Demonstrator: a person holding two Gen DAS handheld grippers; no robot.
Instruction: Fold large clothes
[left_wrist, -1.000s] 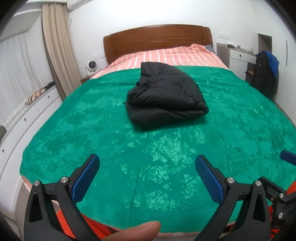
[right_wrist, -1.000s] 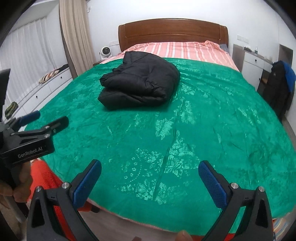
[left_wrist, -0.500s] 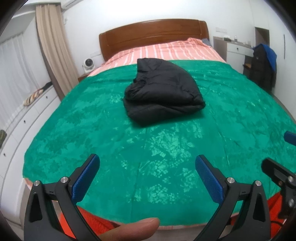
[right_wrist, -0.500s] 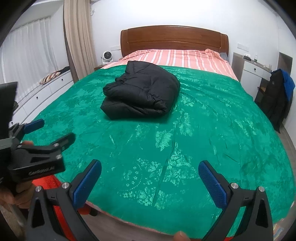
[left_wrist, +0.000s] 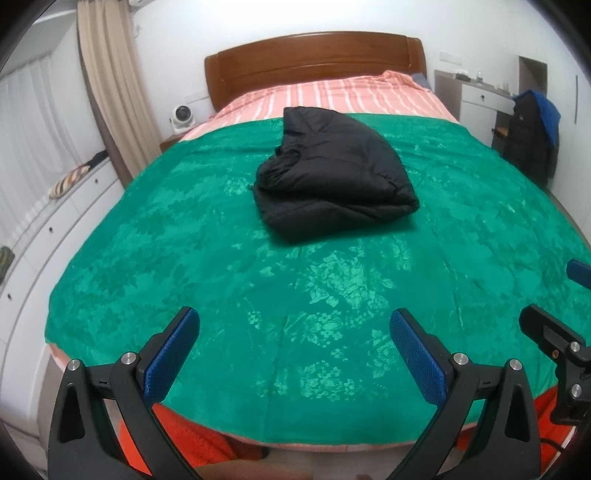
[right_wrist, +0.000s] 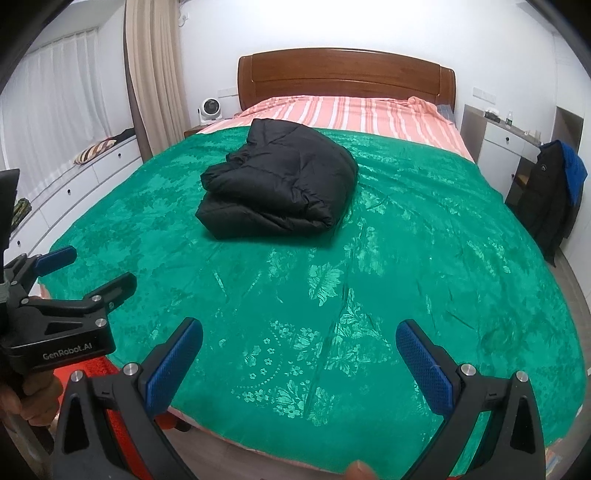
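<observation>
Fold judged approx. done: black jacket (left_wrist: 334, 173) is seen as a compact bundle mid-bed (left_wrist: 229, 295), well apart from left gripper (left_wrist: 293, 350) & right gripper (right_wrist: 299, 360), both held wide, empty.

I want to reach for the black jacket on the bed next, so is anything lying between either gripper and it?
Nothing visible does. Only bare green bedspread lies between the open left gripper and the folded black jacket, and the same holds for the open right gripper. Both hang above the foot of the bed.
</observation>
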